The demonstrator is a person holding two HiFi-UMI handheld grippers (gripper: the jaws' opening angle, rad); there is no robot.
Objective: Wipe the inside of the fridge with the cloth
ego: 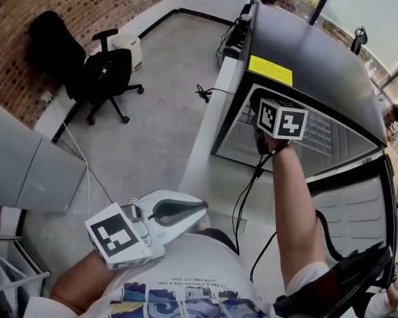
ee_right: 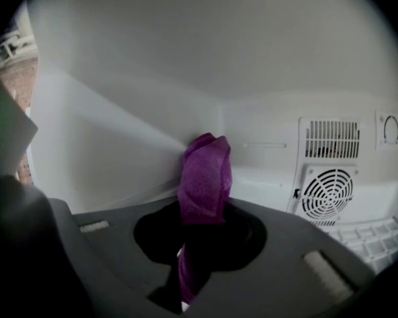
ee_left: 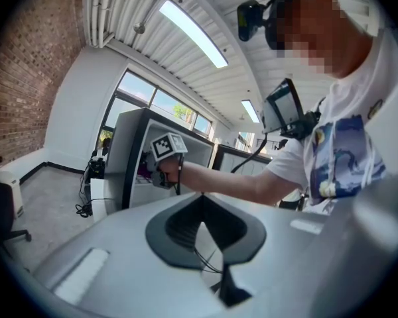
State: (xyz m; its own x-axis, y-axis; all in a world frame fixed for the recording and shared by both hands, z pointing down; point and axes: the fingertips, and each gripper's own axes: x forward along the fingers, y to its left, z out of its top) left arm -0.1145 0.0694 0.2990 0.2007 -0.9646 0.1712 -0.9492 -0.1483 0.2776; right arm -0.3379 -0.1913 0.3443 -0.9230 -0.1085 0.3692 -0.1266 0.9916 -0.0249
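Closest in, the left gripper [ego: 198, 211] was held low against the person's printed shirt [ego: 186, 280], its marker cube [ego: 117, 236] facing up. Its own view showed the two jaws closed tip to tip with nothing between them. Beyond it, the person's right arm [ego: 293, 211] reached forward into the open fridge [ego: 305, 58], with a black cable [ego: 242, 207] hanging beneath the wrist. The fridge door [ego: 358, 214] stood swung out to the right, its white inner liner showing. The right gripper [ee_right: 202, 211] was inside the compartment, and only its marker cube [ego: 282, 120] and the hand behind it were plain from the head view. Its jaws were clamped on a purple cloth [ee_right: 205, 171], which stood up in a folded bunch between them. The cloth's top pointed at the corner where the left wall met the back wall, though contact could not be judged. To the right on the back wall sat a round fan grille [ee_right: 328, 194] and, above it, a dial [ee_right: 387, 130]. A yellow sticker [ego: 270, 69] lay on the fridge's black top. Farther off, across the concrete floor [ego: 159, 111], a black office chair [ego: 103, 71] stood near the brick wall [ego: 66, 5].
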